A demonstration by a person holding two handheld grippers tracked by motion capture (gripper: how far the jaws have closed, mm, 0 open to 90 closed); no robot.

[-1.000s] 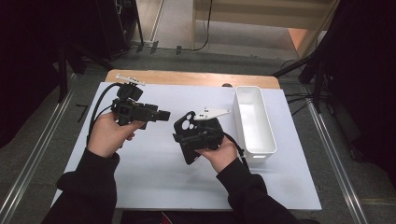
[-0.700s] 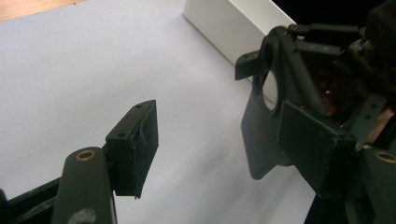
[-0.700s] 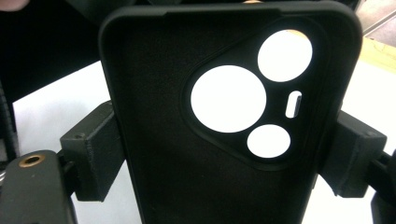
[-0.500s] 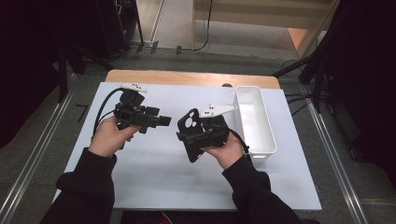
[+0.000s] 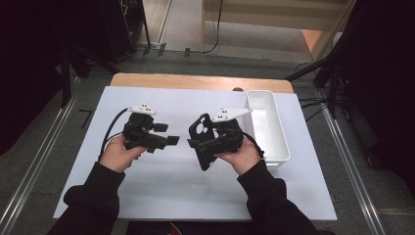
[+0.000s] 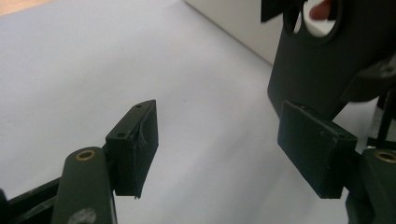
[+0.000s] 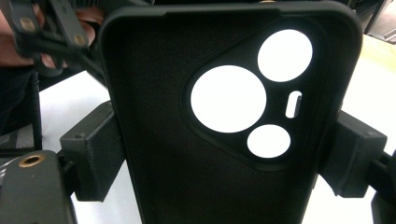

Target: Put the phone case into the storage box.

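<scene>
**Item: black phone case, held in right gripper**

Phone case (image 7: 219,121): clamped across its width between both pads of the right gripper (image 5: 215,142), camera cut-outs uppermost.
Left gripper (image 5: 169,141): jaws parted, nothing between them; case just ahead of its tips.
White bin (image 5: 266,125): just beyond the right gripper, on the white table (image 5: 161,191)

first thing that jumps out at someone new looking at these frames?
The black phone case clamped across its sides by the right gripper, held above the middle of the white table, with round camera cutouts at its upper end. Next, the left gripper facing it with open, empty jaws, the case just beyond them. Then the long white bin at the table's right edge.
</scene>
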